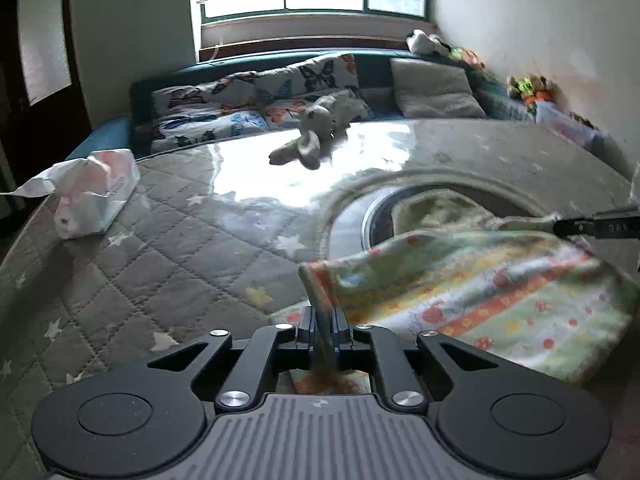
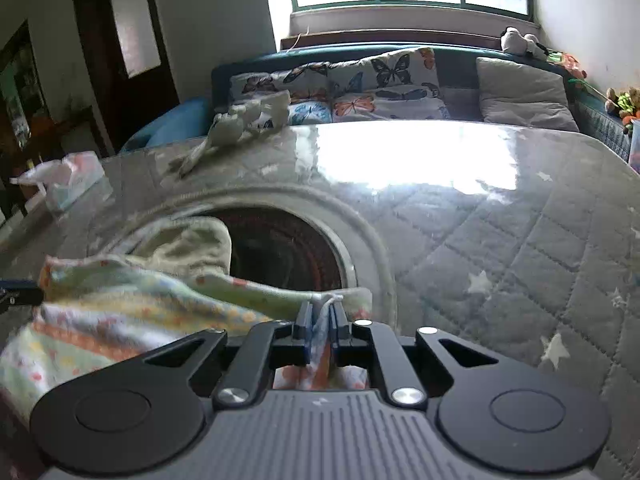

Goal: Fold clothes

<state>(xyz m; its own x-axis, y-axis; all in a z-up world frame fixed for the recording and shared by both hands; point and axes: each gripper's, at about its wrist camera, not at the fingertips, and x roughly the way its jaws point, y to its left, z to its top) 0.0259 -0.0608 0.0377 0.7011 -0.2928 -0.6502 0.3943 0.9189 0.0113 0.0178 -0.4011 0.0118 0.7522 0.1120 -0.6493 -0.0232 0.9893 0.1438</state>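
Note:
A small pastel garment [image 1: 480, 300] with orange, yellow and green patterned stripes hangs between my two grippers above the table. My left gripper [image 1: 323, 320] is shut on one corner of it. My right gripper [image 2: 321, 320] is shut on another corner; the garment [image 2: 120, 312] spreads to its left. The right gripper's tip also shows at the right edge of the left wrist view [image 1: 592, 224], pinching the cloth. The left gripper's tip shows at the left edge of the right wrist view [image 2: 20, 290].
The table has a grey quilted star-print cover [image 1: 160, 264] under glossy plastic, with a round opening [image 2: 280, 248] in its middle. A tissue pack [image 1: 92, 196] lies at the left and a grey plush toy [image 1: 316, 132] at the far edge. A sofa with cushions [image 1: 432, 88] stands behind.

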